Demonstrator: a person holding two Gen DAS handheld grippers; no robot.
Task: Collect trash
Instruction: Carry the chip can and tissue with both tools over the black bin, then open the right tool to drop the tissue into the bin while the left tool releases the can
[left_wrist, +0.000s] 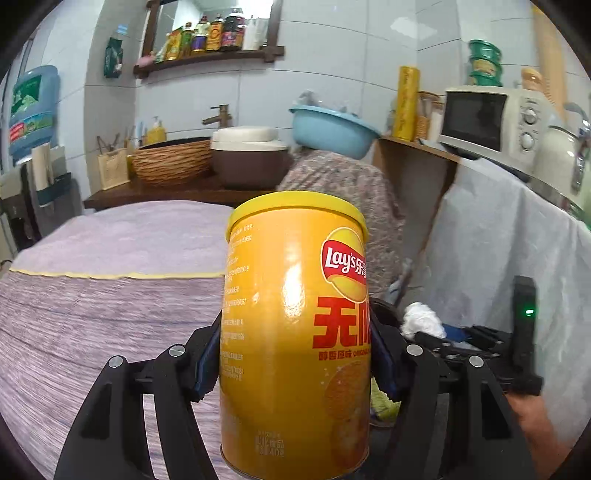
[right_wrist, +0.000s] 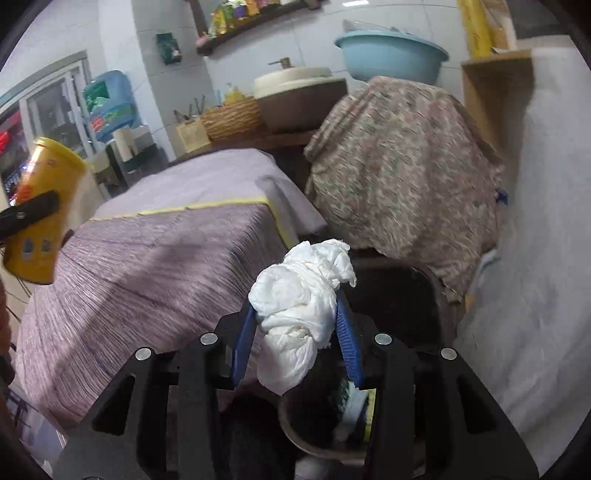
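Observation:
My left gripper (left_wrist: 295, 354) is shut on a yellow Lay's chip can (left_wrist: 295, 325), held upright with its yellow lid on top; the blue pads press on both its sides. The same can (right_wrist: 40, 214) shows at the far left of the right wrist view. My right gripper (right_wrist: 297, 339) is shut on a crumpled white tissue wad (right_wrist: 299, 310), which hangs above a dark round trash bin (right_wrist: 321, 424) holding some wrappers. In the left wrist view the tissue wad (left_wrist: 421, 319) and the right gripper's black body appear low on the right.
A table under a purple cloth (right_wrist: 147, 251) stands to the left. A flowered cloth (right_wrist: 399, 162) covers a bulky thing behind the bin, with a blue basin (right_wrist: 391, 51) on top. A white sheet (right_wrist: 535, 258) hangs at the right. A microwave (left_wrist: 491, 122) sits on a shelf.

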